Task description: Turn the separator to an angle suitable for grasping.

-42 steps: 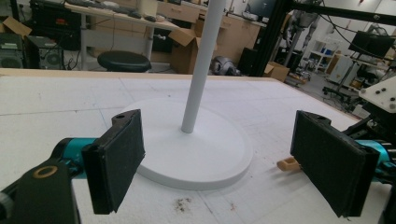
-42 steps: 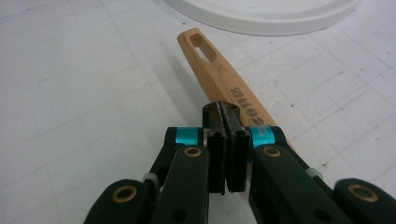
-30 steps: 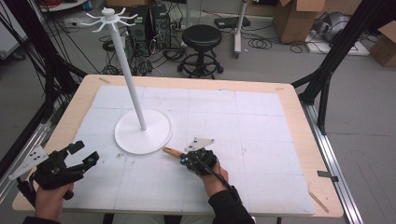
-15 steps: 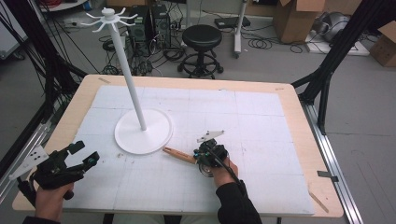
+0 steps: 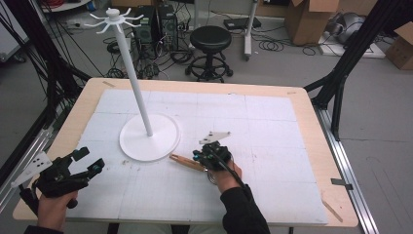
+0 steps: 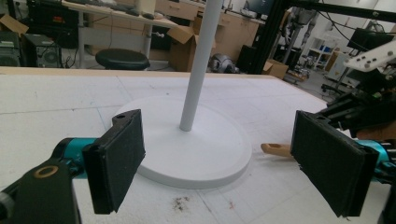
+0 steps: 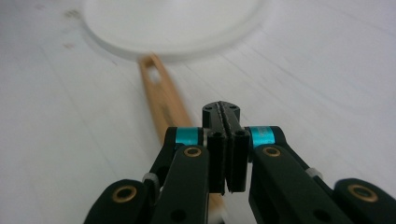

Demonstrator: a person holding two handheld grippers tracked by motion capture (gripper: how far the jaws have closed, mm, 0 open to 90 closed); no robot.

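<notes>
We are keeping our right gripper (image 5: 204,157) pressed shut on the wooden handle (image 5: 186,162), which is lying flat on the white mat (image 5: 272,146), its holed tip pointing away from the jaws and lying just beside the rim of the white stand's base (image 5: 148,141). Well off to the handle's far side, our left gripper (image 5: 86,165) is hovering wide and holding nothing.

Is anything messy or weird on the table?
A few dark crumbs dirty the white mat just in front of the white stand. The wooden handle lies flat beside the stand's base. Nothing looks spilled or broken.
</notes>
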